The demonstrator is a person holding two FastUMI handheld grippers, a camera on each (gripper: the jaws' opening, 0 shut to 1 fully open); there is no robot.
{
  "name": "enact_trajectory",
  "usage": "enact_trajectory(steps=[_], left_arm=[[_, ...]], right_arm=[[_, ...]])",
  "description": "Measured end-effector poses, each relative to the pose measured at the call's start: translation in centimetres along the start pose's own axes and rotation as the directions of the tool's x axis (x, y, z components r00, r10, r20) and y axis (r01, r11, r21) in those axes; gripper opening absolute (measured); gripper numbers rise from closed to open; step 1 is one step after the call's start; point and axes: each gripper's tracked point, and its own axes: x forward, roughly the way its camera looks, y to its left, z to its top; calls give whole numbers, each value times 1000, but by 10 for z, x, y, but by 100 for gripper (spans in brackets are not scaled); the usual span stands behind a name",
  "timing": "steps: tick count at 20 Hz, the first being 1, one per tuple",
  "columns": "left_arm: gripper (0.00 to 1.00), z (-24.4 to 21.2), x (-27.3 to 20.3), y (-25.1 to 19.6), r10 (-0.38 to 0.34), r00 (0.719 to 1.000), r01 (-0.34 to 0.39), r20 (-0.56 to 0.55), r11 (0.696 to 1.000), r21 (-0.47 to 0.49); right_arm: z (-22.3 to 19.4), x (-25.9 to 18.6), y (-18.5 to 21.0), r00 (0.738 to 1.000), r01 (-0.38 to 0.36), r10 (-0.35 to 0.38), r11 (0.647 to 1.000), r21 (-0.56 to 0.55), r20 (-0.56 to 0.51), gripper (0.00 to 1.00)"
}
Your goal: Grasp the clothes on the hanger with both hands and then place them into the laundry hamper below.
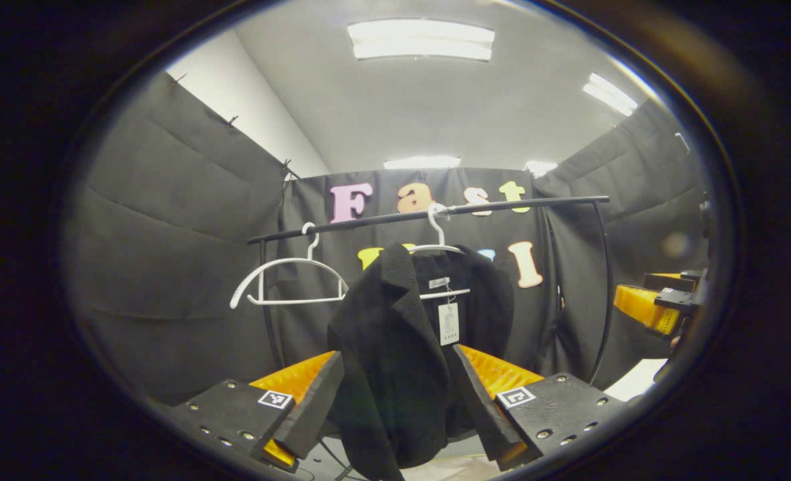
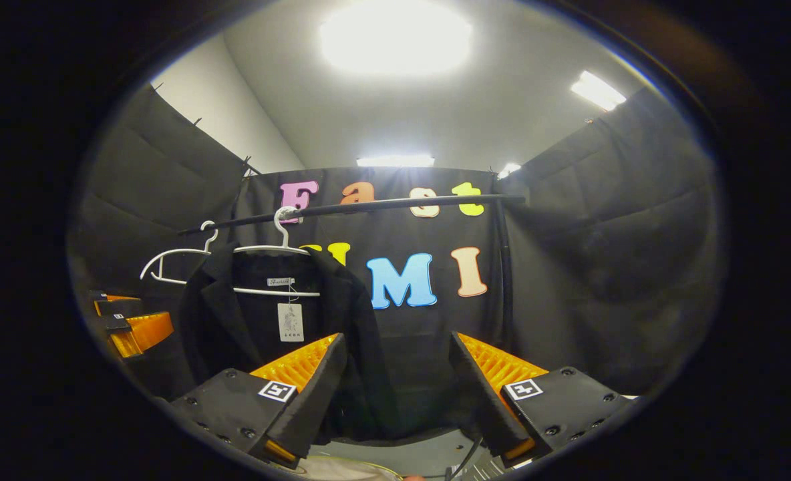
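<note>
A black jacket (image 1: 395, 347) with a paper tag hangs on a white hanger (image 1: 439, 250) from a black rail (image 1: 502, 206). In the left gripper view its lower half hangs in line with the gap of my left gripper (image 1: 395, 411), which stands open; I cannot tell whether the fingers touch the cloth. In the right gripper view the jacket (image 2: 262, 321) hangs to the left of my right gripper (image 2: 395, 401), which is open with only the wall behind its gap. The right gripper (image 1: 656, 304) shows at the right edge, the left gripper (image 2: 131, 331) at the left edge.
An empty white hanger (image 1: 288, 280) hangs on the rail left of the jacket, seen too as the empty hanger (image 2: 175, 262). The rail's uprights (image 1: 602, 294) stand close to the cloth walls. A pale surface (image 1: 435, 469) lies low beneath the jacket.
</note>
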Motion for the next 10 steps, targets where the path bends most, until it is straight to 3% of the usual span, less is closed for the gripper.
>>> enact_trajectory(steps=[8,9,10], left_arm=[[94,4,6,0,10,1000,-10,-15,1000,5],[94,4,9,-2,13,1000,-13,-22,1000,8],[94,4,14,-5,14,1000,-14,-26,1000,8]], right_arm=[[7,19,9,999,-47,47,999,-3,-13,97],[7,25,9,998,-57,57,998,-3,-13,92],[7,33,9,998,-68,68,998,0,-16,97]])
